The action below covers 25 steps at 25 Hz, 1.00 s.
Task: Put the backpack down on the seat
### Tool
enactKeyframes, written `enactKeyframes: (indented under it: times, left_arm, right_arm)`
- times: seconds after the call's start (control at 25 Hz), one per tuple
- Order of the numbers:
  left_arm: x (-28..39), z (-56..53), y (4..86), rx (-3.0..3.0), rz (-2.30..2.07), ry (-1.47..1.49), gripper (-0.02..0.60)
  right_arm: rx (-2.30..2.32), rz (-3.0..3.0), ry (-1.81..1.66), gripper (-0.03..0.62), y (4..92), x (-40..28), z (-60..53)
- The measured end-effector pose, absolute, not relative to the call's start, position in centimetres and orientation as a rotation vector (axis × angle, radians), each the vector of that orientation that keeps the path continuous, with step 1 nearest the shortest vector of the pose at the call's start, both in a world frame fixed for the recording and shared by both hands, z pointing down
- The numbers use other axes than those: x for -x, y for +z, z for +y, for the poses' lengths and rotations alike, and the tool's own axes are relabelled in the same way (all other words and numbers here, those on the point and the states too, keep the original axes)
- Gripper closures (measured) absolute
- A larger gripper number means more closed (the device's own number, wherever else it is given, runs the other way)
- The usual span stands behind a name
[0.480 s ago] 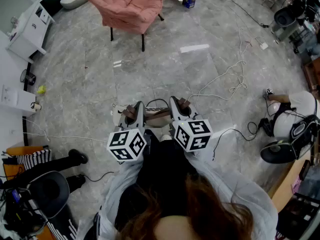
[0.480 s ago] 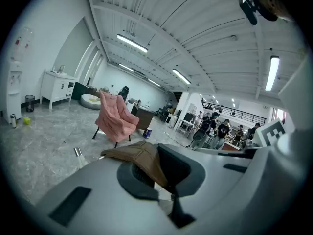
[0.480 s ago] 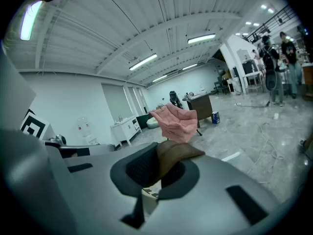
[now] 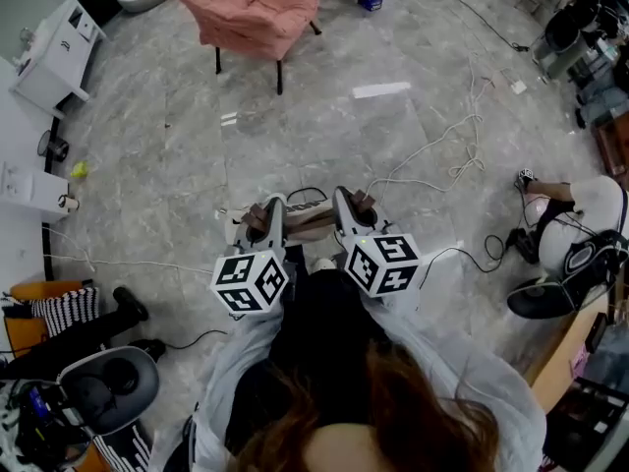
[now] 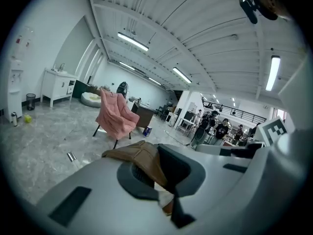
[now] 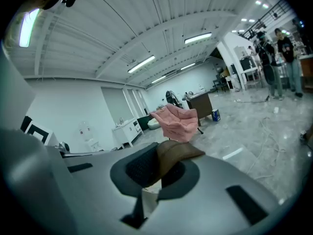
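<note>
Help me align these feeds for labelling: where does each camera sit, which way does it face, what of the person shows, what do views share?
Head view: on the person's head, facing down at the floor; shows hair, sleeves, left gripper and right gripper.
Left gripper view: on the left gripper, facing along its jaws, shut on a brown strap, towards the pink chair.
Right gripper view: on the right gripper, facing the chair along jaws shut on a brown strap.
Shared: all show the pink chair.

Bright ceiling tubes (image 5: pixel 133 41), fisheye-warped edges
</note>
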State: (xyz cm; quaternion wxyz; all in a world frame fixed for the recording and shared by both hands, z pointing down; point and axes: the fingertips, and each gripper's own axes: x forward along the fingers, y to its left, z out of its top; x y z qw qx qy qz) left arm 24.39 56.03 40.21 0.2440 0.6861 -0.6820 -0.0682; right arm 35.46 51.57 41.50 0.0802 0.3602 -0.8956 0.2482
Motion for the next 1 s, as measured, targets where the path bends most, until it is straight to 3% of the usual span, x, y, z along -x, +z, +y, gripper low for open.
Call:
enactKeyframes:
  times: [0.44,1.0]
  left_arm:
    - [-20.3,52.6,42.5,-1.816,-1.838,-0.194,0.568]
    - [-12.1,36.4,40.5,-1.862,-1.764,-0.176,0.568]
  right_arm:
    - [-1.086,-2.649,0.784,0.585,42.9,-31.5,48.0]
    - [-1.200,-2.677,0.711,0.585,40.4,-23.8,32.8]
